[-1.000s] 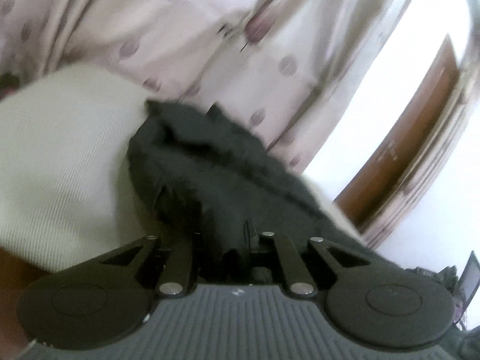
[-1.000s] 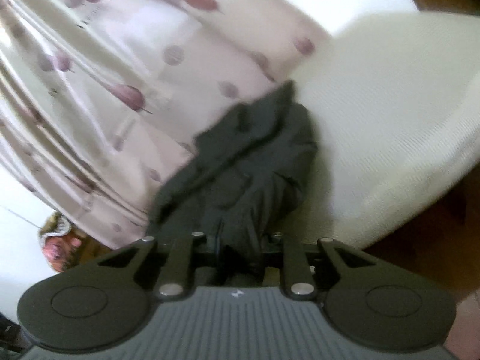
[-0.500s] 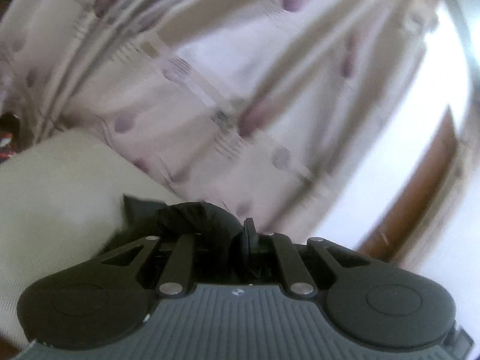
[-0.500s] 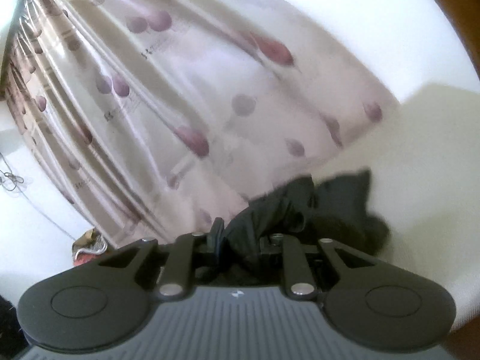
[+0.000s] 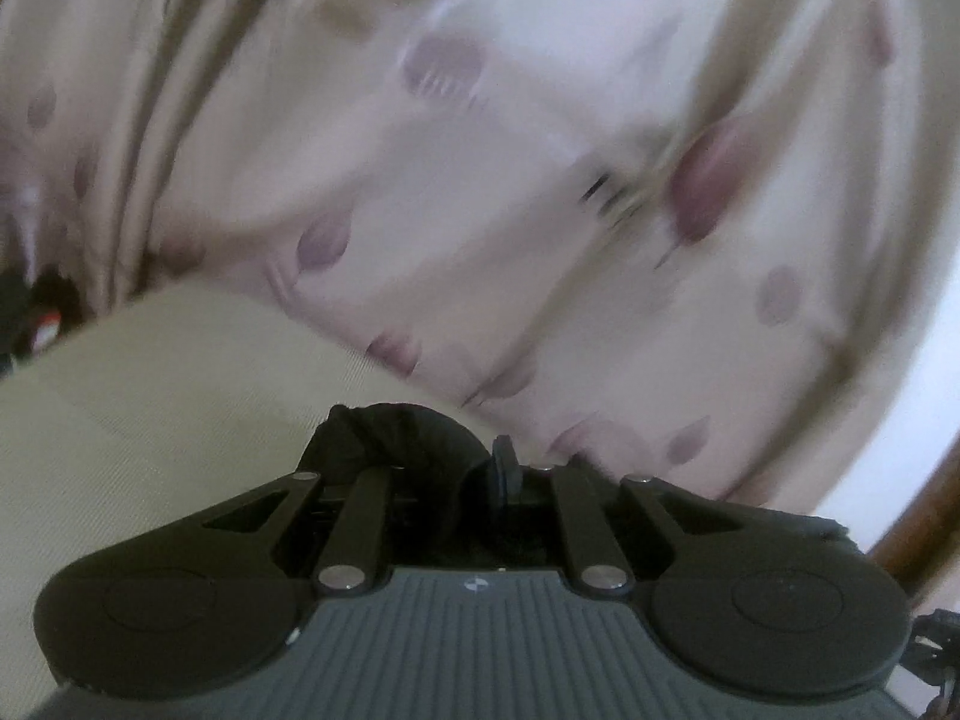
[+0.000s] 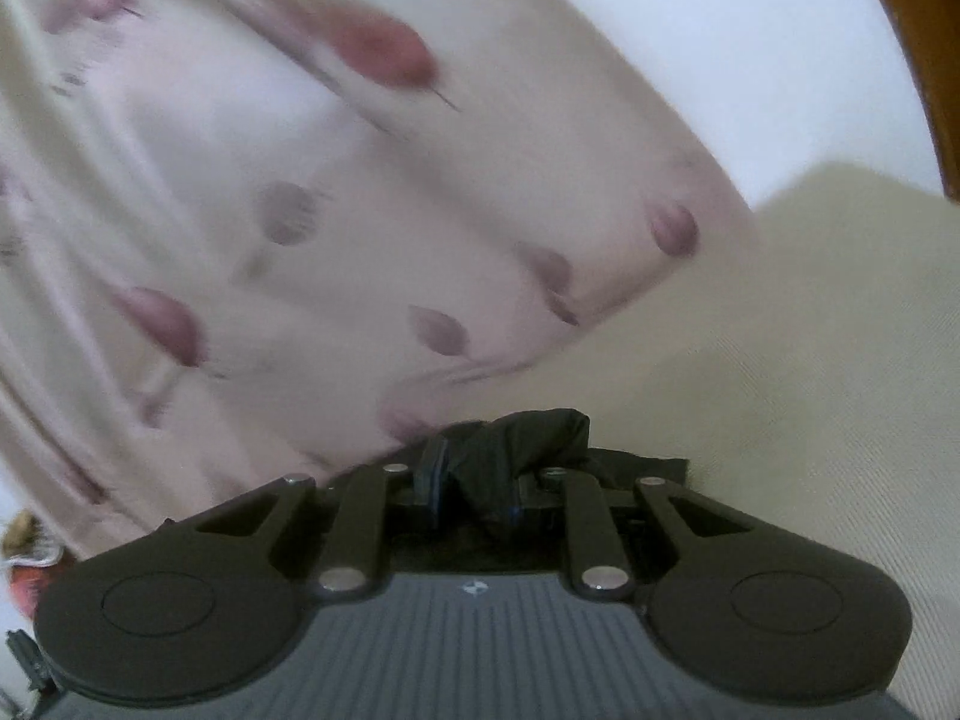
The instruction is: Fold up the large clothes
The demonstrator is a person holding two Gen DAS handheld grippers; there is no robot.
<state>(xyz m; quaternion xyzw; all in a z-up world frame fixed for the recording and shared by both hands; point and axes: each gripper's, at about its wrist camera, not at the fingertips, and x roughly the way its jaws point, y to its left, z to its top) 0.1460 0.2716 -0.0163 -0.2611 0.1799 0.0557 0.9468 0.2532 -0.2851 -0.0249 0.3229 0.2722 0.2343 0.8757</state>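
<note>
- Left tool (image 5: 462, 468): clamped on a bunch of the black garment (image 5: 396, 438); the fabric bulges up between the fingers, and one finger pad (image 5: 503, 468) is visible on the right of the bunch.
- Right tool (image 6: 474, 483): also clamped on the black garment (image 6: 522, 444); cloth is pinched between the blue-edged pads and spills over to the right, with a flat edge lying against the cream surface.
- Garment sits right at both tool tips, near edge of each view; most of it is hidden behind the tool bodies.
- Cream ribbed surface (image 5: 150, 396) is on the left in the left wrist view and on the right (image 6: 810, 360) in the right wrist view.
- Far side: pale curtain (image 5: 540, 180) with purple spots, motion-blurred in both views.
- Brown wooden frame (image 6: 912, 60) at far right.
</note>
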